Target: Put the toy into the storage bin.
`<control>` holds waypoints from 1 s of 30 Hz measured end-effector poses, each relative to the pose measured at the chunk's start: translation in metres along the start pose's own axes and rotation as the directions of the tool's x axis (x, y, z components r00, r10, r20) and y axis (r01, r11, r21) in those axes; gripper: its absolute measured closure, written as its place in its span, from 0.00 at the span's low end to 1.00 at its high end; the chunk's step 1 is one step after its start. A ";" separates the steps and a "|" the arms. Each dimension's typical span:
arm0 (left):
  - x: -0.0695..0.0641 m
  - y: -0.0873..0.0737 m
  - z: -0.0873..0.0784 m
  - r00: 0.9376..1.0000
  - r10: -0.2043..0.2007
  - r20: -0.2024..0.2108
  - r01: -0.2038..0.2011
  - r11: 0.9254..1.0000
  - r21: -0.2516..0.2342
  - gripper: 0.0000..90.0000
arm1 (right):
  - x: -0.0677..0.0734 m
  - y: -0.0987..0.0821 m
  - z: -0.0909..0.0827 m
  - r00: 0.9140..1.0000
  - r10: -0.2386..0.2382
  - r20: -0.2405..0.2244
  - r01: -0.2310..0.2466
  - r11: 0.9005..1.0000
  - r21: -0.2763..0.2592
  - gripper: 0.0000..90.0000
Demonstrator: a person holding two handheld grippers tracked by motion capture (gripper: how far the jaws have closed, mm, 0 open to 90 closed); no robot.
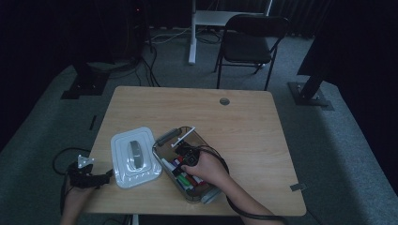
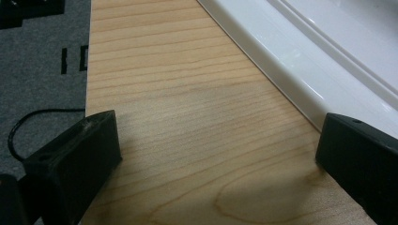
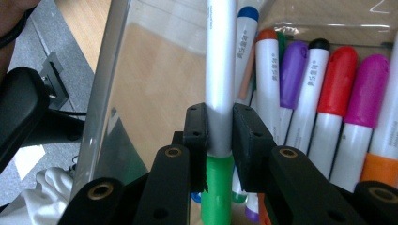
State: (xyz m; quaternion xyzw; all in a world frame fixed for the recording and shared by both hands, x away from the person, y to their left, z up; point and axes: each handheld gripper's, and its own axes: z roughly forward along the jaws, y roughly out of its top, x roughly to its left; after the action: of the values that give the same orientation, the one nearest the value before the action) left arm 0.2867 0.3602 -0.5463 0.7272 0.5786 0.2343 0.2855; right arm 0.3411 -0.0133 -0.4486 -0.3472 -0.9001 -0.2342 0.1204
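A white lid [image 1: 134,157] lay at lower left beside the clear box [image 1: 164,138], which was crowded with markers [image 3: 335,89]. Inside it, the right gripper [image 3: 219,129] clamped a green-capped marker [image 3: 218,93]. The left gripper [image 2: 218,154] gaped wide, holding nothing.

The setting is identified as a dim recording studio or laboratory space. The floor [image 1: 328,154] is covered in grey carpet. The surroundings are enclosed by dark curtains [image 1: 47,42]. A light wooden counter [image 1: 244,136] with a cable grommet hole [image 1: 224,101] is placed at the centre. Black stand bases [image 1: 310,96] are set on the carpet at both sides, and cables [image 1: 150,65] are run across the floor behind the counter. A black folding chair [image 1: 246,47] and a white frame leg [image 1: 192,33] are located at the rear.
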 end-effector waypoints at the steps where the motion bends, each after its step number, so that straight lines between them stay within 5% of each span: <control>1: 0.000 0.000 0.000 1.000 0.000 0.000 0.000 1.000 0.000 0.01 | 0.000 0.001 0.001 1.000 -0.008 0.009 0.008 1.000 0.005 0.85; 17: 0.000 0.000 0.000 1.000 0.000 0.000 0.000 1.000 0.001 0.01 | -0.009 0.003 0.024 0.998 -0.013 0.067 0.006 0.994 0.110 0.80; 25: 0.000 0.000 0.000 1.000 0.002 0.000 -0.002 1.000 0.001 0.01 | -0.009 0.003 -0.007 0.998 -0.044 0.042 0.045 0.999 -0.011 0.69; 30: 0.000 0.000 0.000 1.000 0.000 0.000 0.000 1.000 0.000 0.01 | -0.013 -0.001 -0.041 0.998 -0.061 0.028 0.065 0.985 -0.157 0.58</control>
State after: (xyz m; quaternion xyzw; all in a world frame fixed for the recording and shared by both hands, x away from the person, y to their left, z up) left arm 0.2867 0.3602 -0.5463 0.7270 0.5787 0.2344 0.2857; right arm 0.3519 -0.0418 -0.4182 -0.3297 -0.8906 -0.3042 0.0745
